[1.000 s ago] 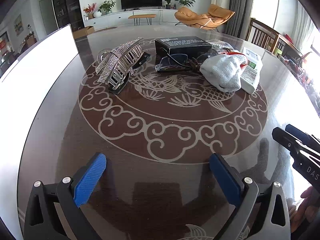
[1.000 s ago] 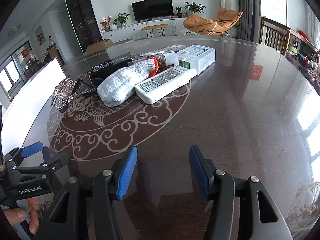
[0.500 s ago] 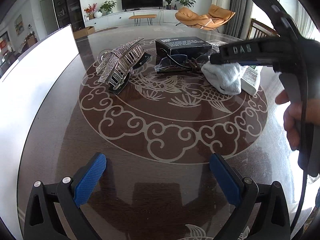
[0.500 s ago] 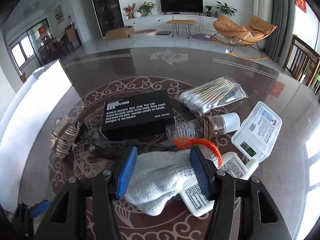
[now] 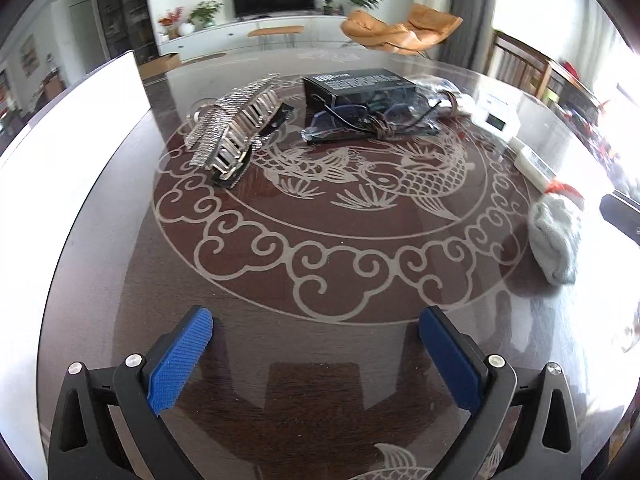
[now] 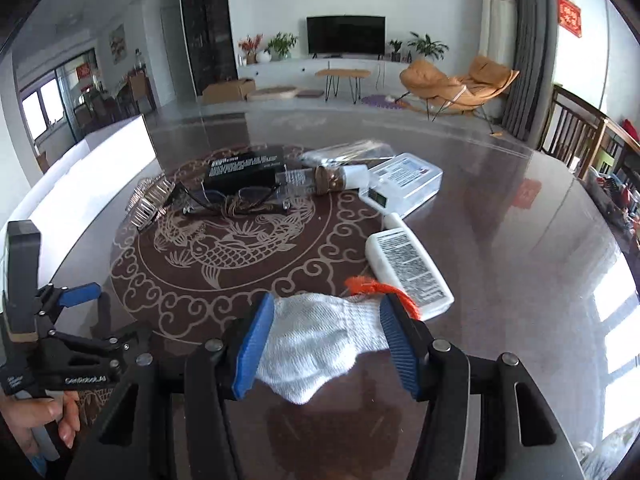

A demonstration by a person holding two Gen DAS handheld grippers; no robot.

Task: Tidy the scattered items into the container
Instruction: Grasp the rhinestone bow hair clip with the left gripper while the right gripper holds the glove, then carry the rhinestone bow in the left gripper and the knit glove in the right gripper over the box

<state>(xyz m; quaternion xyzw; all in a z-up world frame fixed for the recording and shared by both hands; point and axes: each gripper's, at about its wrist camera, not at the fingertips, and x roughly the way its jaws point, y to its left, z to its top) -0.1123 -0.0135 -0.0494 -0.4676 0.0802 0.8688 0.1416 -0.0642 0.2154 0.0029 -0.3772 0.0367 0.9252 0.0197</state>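
Right claw (image 6: 326, 342) is pinching the white knit glove (image 6: 320, 340) between both blue pads, lifted off the dark worktop (image 6: 500, 240), with the lotion tube (image 6: 408, 266) just right of it. Left claw (image 5: 316, 356) sits spread over bare worktop, nothing in it. The hair clip (image 5: 236, 128), glasses (image 5: 360, 120) and black box (image 5: 360, 84) sit on the far side.

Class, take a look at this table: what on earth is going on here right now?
A person is tidying a round table with a handheld gripper in each hand. The right gripper has clamped a white knit glove and holds it above the tabletop. The left gripper hangs open and empty over the table. Left on the table are a black box, glasses, a sparkly hair clip and a white tube. The white container stands at the left.
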